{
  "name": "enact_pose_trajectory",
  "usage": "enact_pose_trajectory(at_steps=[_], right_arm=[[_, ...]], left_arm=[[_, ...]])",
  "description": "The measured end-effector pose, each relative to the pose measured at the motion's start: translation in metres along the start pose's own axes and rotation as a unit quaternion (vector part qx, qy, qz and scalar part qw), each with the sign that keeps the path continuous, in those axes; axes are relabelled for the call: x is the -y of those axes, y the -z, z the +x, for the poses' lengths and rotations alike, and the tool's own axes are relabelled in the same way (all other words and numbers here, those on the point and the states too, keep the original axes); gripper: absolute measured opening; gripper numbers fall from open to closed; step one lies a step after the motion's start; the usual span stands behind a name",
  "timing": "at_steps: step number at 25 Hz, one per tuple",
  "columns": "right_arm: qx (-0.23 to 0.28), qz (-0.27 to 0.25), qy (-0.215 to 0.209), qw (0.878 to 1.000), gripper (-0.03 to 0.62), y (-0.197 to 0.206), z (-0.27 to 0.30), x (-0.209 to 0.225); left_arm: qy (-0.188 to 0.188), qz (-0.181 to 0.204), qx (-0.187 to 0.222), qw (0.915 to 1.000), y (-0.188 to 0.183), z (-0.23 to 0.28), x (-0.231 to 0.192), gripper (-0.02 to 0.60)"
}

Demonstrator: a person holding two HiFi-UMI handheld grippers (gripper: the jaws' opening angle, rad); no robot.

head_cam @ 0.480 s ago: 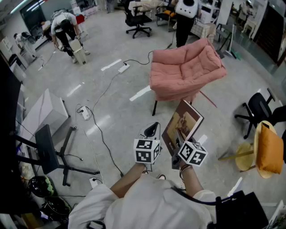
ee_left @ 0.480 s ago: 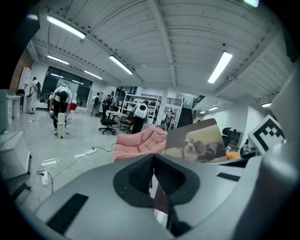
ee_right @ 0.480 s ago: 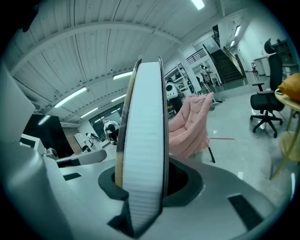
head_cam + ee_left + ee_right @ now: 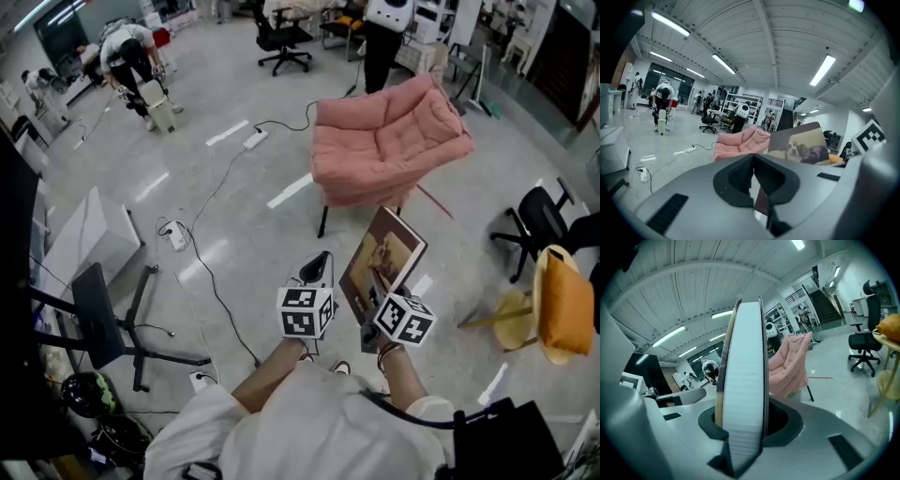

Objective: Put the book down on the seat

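A book [image 4: 389, 251] with a dog picture on its cover stands upright, tilted, in my right gripper [image 4: 376, 292], which is shut on its lower edge. In the right gripper view the book's white page block [image 4: 744, 380] fills the space between the jaws. My left gripper [image 4: 318, 269] hovers just left of the book with its jaws together and nothing in them; its view shows the book's cover [image 4: 802, 145] to the right. The pink padded armchair [image 4: 386, 141] stands on the floor ahead, beyond both grippers, its seat bare. The armchair [image 4: 790, 363] also shows behind the book.
Cables and a power strip [image 4: 256, 141] cross the floor left of the armchair. A black office chair [image 4: 537, 225] and a stool with an orange cushion [image 4: 565, 305] stand at the right. A white box [image 4: 89, 234] and a black stand [image 4: 101, 314] are at the left. A person [image 4: 382, 37] stands behind the armchair.
The armchair and floor have slid slightly up the head view. Both grippers and the book keep the same pose.
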State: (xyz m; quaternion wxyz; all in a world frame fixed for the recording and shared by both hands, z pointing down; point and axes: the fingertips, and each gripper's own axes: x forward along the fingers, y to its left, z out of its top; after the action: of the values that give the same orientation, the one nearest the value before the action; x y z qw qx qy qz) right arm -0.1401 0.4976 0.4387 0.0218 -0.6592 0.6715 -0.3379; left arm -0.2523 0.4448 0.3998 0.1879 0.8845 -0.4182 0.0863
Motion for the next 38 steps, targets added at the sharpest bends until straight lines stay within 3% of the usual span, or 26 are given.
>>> enact_pose_trajectory(at_steps=[10,17,25,38], right_arm=[[0.017,0.012,0.002,1.0,0.152,0.007,0.008,-0.021],[0.008,0.034,0.015,0.999,0.152,0.008,0.017,-0.008],[0.003,0.039,0.014,0.999,0.153,-0.013,0.055,0.014],[-0.011,0.045,0.004,0.999,0.153,-0.084,0.13,0.067]], left_arm=[[0.011,0.01,-0.004,0.9999,0.003,-0.009,-0.024,0.01],[0.012,0.005,-0.018,0.9997,0.007,0.004,-0.032,0.009],[0.008,0.003,-0.024,0.9997,0.001,0.051,-0.043,0.009],[-0.011,0.0,-0.024,0.9997,-0.034,0.155,-0.043,0.011]])
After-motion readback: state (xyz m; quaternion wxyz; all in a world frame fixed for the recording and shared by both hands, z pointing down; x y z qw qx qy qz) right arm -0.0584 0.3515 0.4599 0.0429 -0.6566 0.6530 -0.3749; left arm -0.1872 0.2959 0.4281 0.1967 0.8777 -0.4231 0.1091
